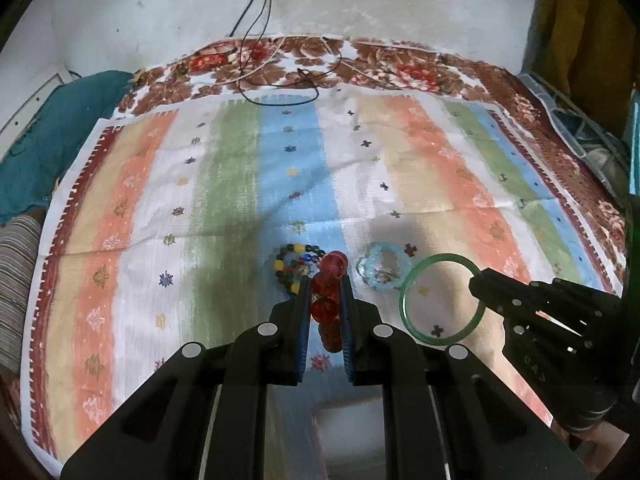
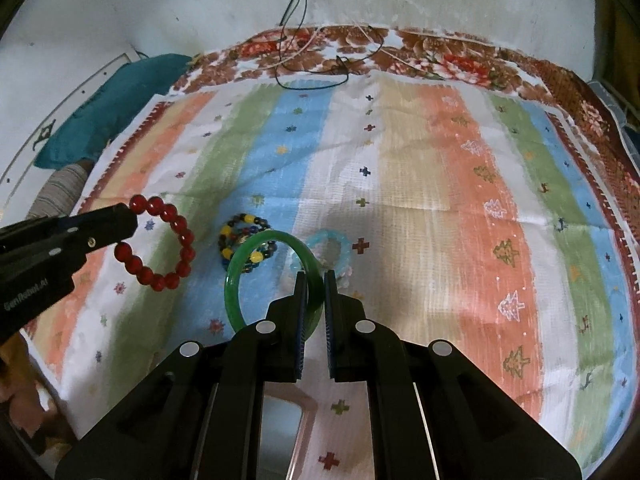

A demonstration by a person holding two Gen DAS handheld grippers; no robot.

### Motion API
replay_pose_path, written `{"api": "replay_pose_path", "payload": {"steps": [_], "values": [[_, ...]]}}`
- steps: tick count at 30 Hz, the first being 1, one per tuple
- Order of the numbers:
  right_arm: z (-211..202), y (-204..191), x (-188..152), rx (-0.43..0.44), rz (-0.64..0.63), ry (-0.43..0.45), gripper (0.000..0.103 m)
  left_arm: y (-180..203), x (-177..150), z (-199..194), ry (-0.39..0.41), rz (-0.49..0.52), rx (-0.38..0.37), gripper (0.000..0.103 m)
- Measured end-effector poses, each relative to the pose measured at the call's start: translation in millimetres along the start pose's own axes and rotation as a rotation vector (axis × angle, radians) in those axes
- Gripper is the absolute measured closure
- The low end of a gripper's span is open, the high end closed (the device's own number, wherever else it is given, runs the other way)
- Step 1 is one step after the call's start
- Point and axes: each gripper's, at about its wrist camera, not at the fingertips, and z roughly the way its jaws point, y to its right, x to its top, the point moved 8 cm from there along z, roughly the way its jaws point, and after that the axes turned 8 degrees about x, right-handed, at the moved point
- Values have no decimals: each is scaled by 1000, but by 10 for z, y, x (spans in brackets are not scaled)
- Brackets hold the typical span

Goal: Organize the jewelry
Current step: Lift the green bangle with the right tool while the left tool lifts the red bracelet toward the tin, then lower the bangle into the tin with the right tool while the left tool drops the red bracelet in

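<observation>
Looking from my left side across to the right, I see a teal cushion (image 2: 108,92) at the far left edge of the bed, beside the striped cloth (image 1: 224,208) that covers most of the floral bedspread (image 1: 400,66). My left gripper (image 1: 325,280) is pinching the red bead bracelet (image 2: 160,242), its jaws pressed onto the beads, and in the right wrist view that bracelet hangs off the cloth, clear of the other pieces. Next, lying on the blue stripe, is a multicoloured bead bracelet (image 1: 294,266), coiled in loops. Just right of it rests a pale blue translucent bangle (image 1: 382,272) on the white stripe, near the beads but apart from them. My right gripper (image 2: 316,280) is clamped on the green bangle (image 1: 442,300), gripping its rim at one side so the ring stands out to the left of the fingers, raised above the cloth. Black cables (image 1: 280,80) trail down the wall onto the far end of the bedspread. A mirror-like frame (image 2: 280,428) shows under my right gripper.
</observation>
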Motion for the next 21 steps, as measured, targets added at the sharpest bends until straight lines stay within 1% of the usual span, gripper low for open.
{"api": "replay_pose_path", "payload": {"steps": [4, 11, 21], "values": [[-132, -81, -43, 0, -27, 24, 94, 50, -78, -151, 11, 2, -28, 90], [-361, -227, -146, 29, -45, 52, 94, 166, -210, -447, 43, 7, -76, 90], [-523, -276, -335, 25, -59, 58, 94, 172, -406, -658, 61, 9, -94, 90]]}}
